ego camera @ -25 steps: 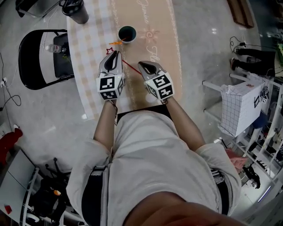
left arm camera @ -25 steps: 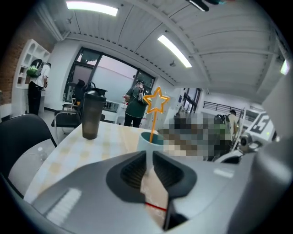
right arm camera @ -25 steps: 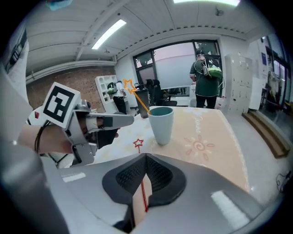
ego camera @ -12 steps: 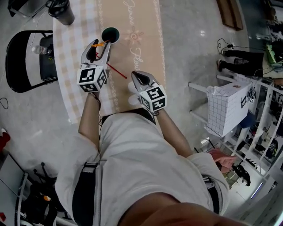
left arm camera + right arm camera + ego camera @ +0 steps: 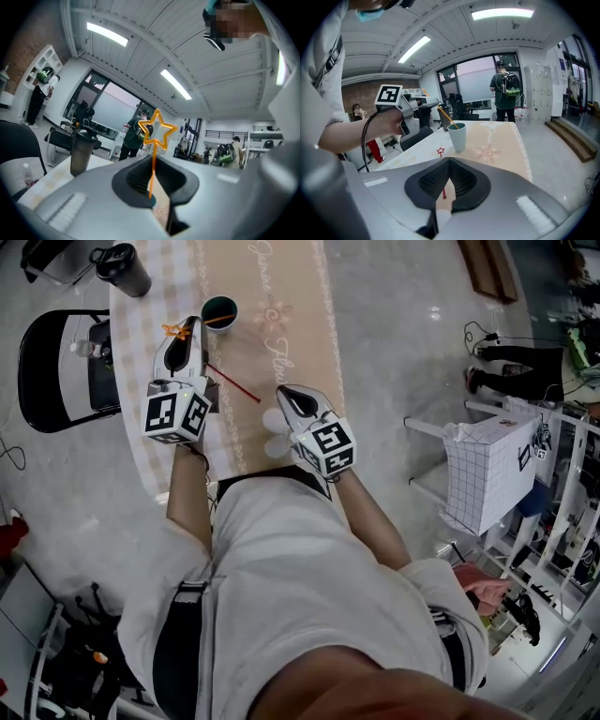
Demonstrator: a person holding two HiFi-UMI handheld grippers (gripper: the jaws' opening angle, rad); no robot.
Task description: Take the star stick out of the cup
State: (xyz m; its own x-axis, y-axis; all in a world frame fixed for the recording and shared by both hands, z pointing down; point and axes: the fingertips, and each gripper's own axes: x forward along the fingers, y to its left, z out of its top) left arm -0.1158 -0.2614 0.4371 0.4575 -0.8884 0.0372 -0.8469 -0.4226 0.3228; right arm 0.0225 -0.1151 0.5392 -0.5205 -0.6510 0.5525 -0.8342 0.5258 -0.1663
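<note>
The teal cup [image 5: 218, 312] stands on the beige runner, also seen in the right gripper view [image 5: 457, 137]. An orange star stick [image 5: 157, 129] rises upright between the jaws of my left gripper [image 5: 151, 180], whose jaws have just been closing on it and now pinch its stem. From above, that left gripper [image 5: 187, 329] hovers just left of the cup with the orange star [image 5: 173, 331] at its tip. The stick's lower end [image 5: 449, 121] still reaches into the cup. A red star stick [image 5: 234, 383] lies flat on the table. My right gripper [image 5: 284, 393] is shut and empty near its end.
A dark tumbler [image 5: 122, 268] stands at the table's far left corner. A black chair [image 5: 56, 371] with a bottle on it sits left of the table [image 5: 150, 442]. A white gridded box [image 5: 497, 470] stands on the floor to the right. People stand in the background.
My left gripper left the red star stick, moved up to the cup, opened round the orange star stick and shut on it, then rose. The right gripper shifted slightly.
</note>
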